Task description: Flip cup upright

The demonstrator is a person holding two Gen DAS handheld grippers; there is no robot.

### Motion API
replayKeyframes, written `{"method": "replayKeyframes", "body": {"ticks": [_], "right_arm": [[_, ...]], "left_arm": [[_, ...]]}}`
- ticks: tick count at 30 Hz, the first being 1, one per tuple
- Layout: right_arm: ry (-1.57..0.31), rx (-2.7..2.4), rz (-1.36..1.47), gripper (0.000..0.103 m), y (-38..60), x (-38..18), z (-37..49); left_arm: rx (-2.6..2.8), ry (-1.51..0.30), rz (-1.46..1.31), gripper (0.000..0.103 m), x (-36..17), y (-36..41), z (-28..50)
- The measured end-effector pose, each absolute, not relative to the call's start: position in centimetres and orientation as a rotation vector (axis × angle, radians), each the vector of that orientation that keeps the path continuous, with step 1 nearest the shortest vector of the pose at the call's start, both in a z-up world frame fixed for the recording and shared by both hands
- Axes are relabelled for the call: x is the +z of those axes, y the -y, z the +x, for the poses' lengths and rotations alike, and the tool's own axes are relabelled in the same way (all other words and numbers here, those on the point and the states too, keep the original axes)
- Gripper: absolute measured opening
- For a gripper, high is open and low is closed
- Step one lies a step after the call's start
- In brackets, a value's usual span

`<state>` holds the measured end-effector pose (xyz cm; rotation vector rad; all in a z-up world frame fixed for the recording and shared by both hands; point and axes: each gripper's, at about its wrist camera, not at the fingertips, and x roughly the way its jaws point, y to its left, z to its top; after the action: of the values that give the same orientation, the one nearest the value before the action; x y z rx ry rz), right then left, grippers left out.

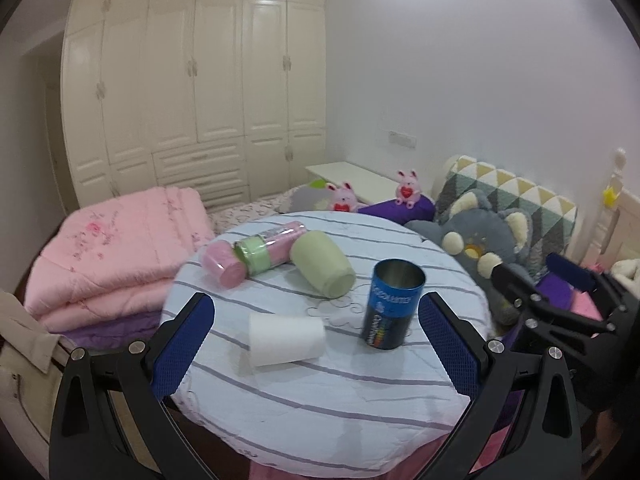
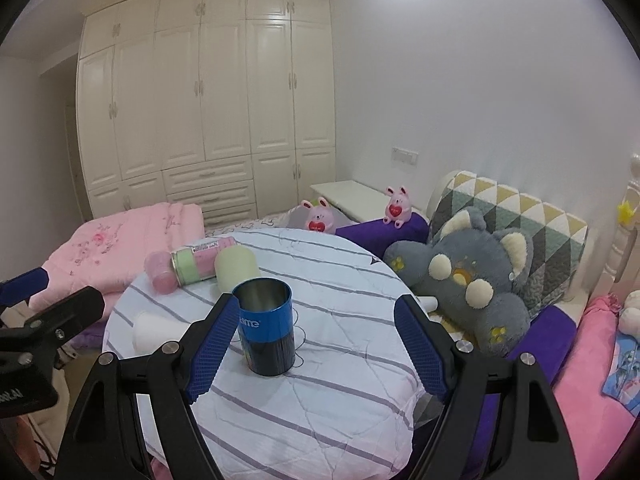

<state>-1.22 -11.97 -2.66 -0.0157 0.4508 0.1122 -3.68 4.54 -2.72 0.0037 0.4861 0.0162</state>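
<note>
A blue and black metal cup [image 1: 390, 304] stands upright, mouth up, on the round striped table [image 1: 320, 392]; it also shows in the right wrist view [image 2: 267, 326]. A white cup [image 1: 286, 339] lies on its side near the table's left front, also seen in the right wrist view [image 2: 150, 330]. A pale green cup [image 1: 322, 262] lies on its side further back. My left gripper [image 1: 316, 344] is open and empty, just short of the white cup. My right gripper [image 2: 316, 346] is open and empty, with the blue cup beside its left finger.
A pink and green wrapped roll [image 1: 256, 254] lies at the table's back left. A folded pink quilt [image 1: 108, 256] is stacked left of the table. A grey plush toy [image 2: 468, 276] and patterned cushion [image 2: 516, 216] lie on the bed to the right. White wardrobes [image 1: 192, 80] fill the back wall.
</note>
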Motion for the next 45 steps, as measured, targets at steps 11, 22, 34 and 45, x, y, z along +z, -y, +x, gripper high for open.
{"method": "replayKeyframes", "body": {"ticks": [11,22,34,45], "right_arm": [[-0.375,0.102,-0.027,0.081,11.4,-1.6,-2.7],[-0.296,0.086,-0.021,0.081,11.6,-1.1,-3.5],[-0.301,0.088,-0.005,0.081,12.0,-1.3,-3.4],[-0.317,0.091,0.008,0.081,12.4,-1.6,-3.0]], "left_arm": [[-0.004,-0.452,-0.016,0.103,-2.7,-4.7,-4.1],[-0.034,-0.401,-0.040,0.103,-2.4,-4.3,-4.4],[-0.013,-0.375,-0.024,0.103,-2.2,-3.8,-4.6],[0.002,-0.371,-0.011,0.103,-2.2,-3.4,-4.3]]}}
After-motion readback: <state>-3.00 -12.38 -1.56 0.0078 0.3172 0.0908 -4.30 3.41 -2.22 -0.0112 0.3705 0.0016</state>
